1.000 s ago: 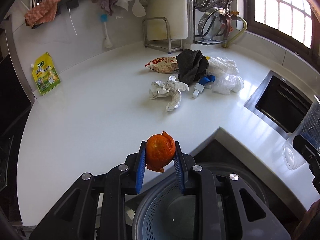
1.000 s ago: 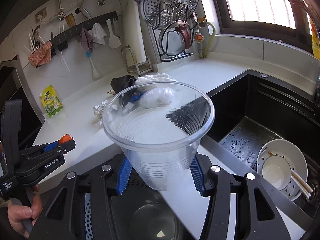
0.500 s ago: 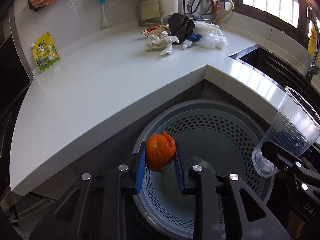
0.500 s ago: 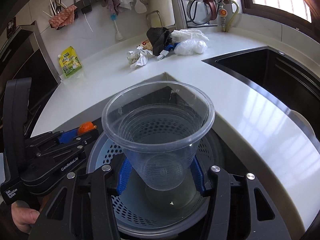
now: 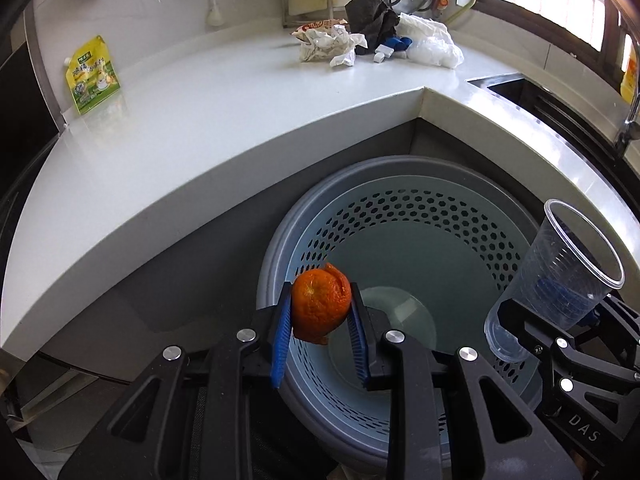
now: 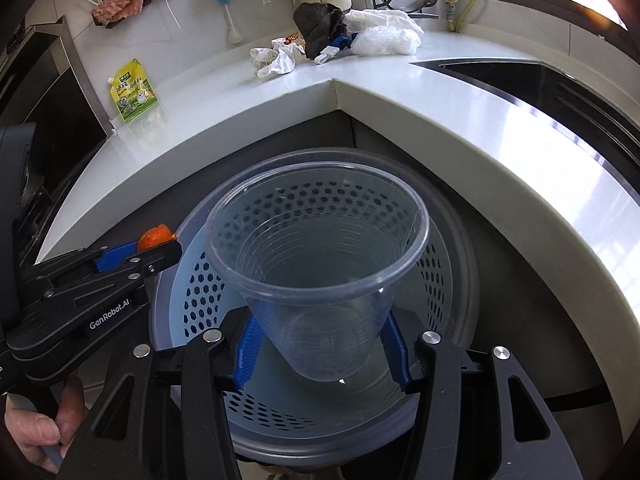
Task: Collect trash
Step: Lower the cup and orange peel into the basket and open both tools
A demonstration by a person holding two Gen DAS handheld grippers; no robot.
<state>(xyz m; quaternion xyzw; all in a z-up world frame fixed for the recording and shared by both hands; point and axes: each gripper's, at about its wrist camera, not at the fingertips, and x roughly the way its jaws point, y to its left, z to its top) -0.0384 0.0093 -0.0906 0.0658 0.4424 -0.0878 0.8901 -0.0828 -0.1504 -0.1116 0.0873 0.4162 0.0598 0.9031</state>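
Dimpled orange peel (image 5: 320,309), ribbed clear plastic cup (image 6: 320,276), round perforated bin (image 5: 416,216)

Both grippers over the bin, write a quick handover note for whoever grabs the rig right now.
Left gripper: shut on the orange peel, above the near-left rim of the perforated trash bin.
Right gripper: shut on the clear plastic cup, upright, empty, over the bin's mouth.
Done: both items carried off the counter to the bin; nothing dropped yet, and no trash shows in the bin.
Left: release both, then fetch the pile at the back of the counter: crumpled paper, black rag, white plastic bags, snack wrapper, small blue-and-white pieces.
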